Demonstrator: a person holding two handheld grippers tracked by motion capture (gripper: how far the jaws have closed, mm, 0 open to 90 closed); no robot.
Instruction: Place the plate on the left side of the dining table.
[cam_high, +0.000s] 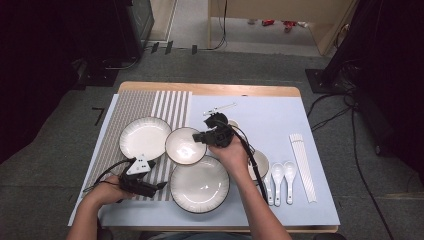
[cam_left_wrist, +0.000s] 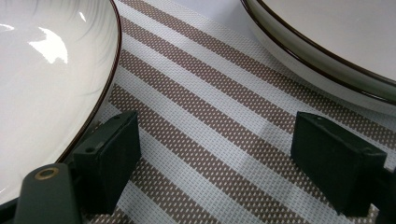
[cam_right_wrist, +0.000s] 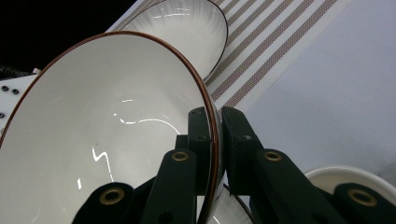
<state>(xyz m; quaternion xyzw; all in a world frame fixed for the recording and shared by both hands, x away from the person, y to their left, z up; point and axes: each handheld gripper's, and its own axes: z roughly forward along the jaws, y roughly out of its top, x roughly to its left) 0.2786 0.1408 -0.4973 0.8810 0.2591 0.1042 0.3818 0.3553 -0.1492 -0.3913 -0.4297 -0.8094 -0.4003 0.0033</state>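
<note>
My right gripper (cam_right_wrist: 218, 116) is shut on the rim of a white bowl (cam_right_wrist: 107, 130) with a thin brown edge, one jaw inside and one outside; the bowl is tilted. From above, that bowl (cam_high: 182, 146) lies mid-table at the striped mat's edge, and the right gripper (cam_high: 200, 137) pinches its right rim. My left gripper (cam_left_wrist: 215, 140) is open over the striped mat (cam_left_wrist: 210, 93) with nothing between its jaws. It (cam_high: 161, 185) rests near the front left, between a ribbed plate (cam_high: 145, 137) and a larger plate (cam_high: 200, 184).
Two white spoons (cam_high: 283, 176) and a wrapped pair of chopsticks (cam_high: 303, 166) lie at the right on the blue mat (cam_high: 270, 120). A small bowl (cam_high: 261, 163) sits half hidden by my right hand. A thin white utensil (cam_high: 220, 109) lies farther back.
</note>
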